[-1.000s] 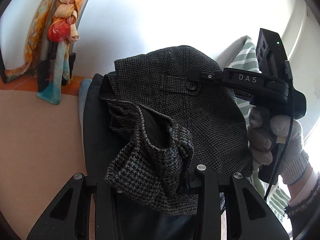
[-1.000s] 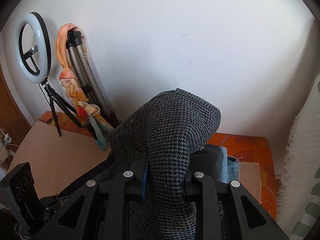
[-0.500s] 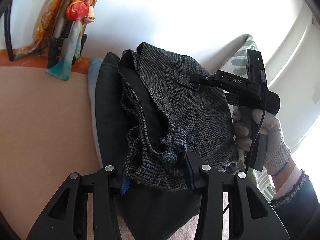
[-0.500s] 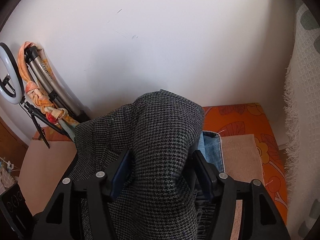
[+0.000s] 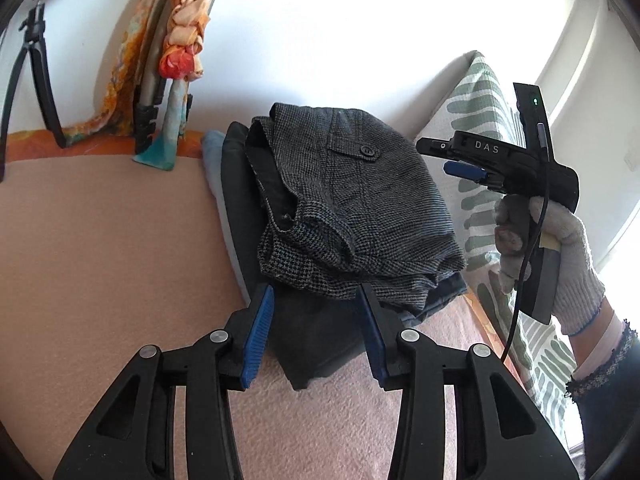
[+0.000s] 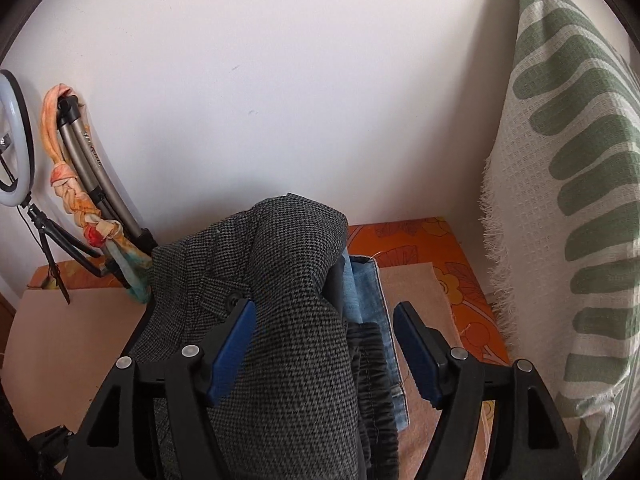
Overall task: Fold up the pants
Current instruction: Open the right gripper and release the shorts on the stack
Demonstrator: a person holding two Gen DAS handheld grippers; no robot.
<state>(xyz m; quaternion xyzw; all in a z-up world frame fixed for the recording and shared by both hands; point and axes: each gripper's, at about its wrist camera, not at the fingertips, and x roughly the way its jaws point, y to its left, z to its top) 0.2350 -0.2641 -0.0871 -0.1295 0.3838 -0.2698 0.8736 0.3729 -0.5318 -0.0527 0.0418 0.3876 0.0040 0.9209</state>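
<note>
Folded grey pants (image 5: 352,208) laid on stacked dark garment (image 5: 320,336), flanked right by leaf-patterned cushion (image 6: 572,200) (tripod (image 6: 96,184) far left), both grippers' jaws spread wide, nothing held.

Place: I am looking at a room in somebody's home, maybe a bedroom.
Wall: a plain white wall (image 6: 280,80) is standing at the back.
Soft top: a pink blanket (image 5: 100,260) is lying over an orange flowery sheet (image 6: 460,280), like a bed or mattress.
Pillow: a big white pillow with green marks (image 6: 560,200) is leaning by the wall.
Clothes: I am seeing folded pants (image 5: 352,208) sitting in a pile on other clothes.
Corner things: a ring light (image 6: 16,140) and a tripod (image 6: 96,168) with a bright scarf (image 6: 72,188) tied on it are standing there.
</note>
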